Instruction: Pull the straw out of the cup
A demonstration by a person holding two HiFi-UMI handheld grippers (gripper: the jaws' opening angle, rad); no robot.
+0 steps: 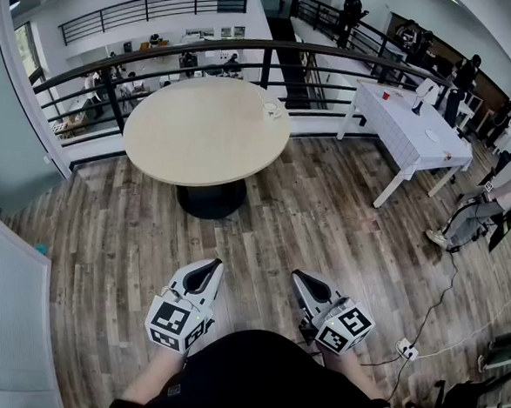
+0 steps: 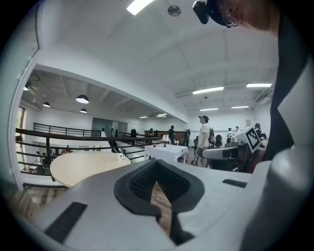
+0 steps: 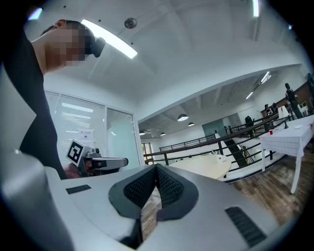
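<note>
**Step in hand:** approach, pre-grasp. No contact w/ the task item yet.

**Tool state**
- L gripper (image 1: 213,266): jaws closed tip to tip, nothing between the pads. It is held low, close to the body, at approx. 7 o'clock in the head view.
- R gripper (image 1: 298,279): jaws fully closed, empty. It sits at approx. 5 o'clock, beside the L unit but apart from it.
- Both units point fwd toward the round table (image 1: 173,152), over the wood floor (image 1: 266,233).

**Task item**
- Cup (image 1: 271,109): small, pale, upright on the tabletop.
- It stands at approx. 2 o'clock on the tabletop, just inside the rim on the railing (image 1: 227,45) side.
- It is well apart from both grippers.
- The R gripper view shows it as a small white shape near the table edge.
- Straw: too small to confirm in any view, so its lean and colour can't be told.

**Next move (est.)**
1. Walk up to the table and bring both units w/in reach of the cup.
2. Open one unit to steady the cup wall.
3. Set the other to a narrow gap on the straw.
4. Pull along the straw's axis so the light cup probably won't tip.
</note>
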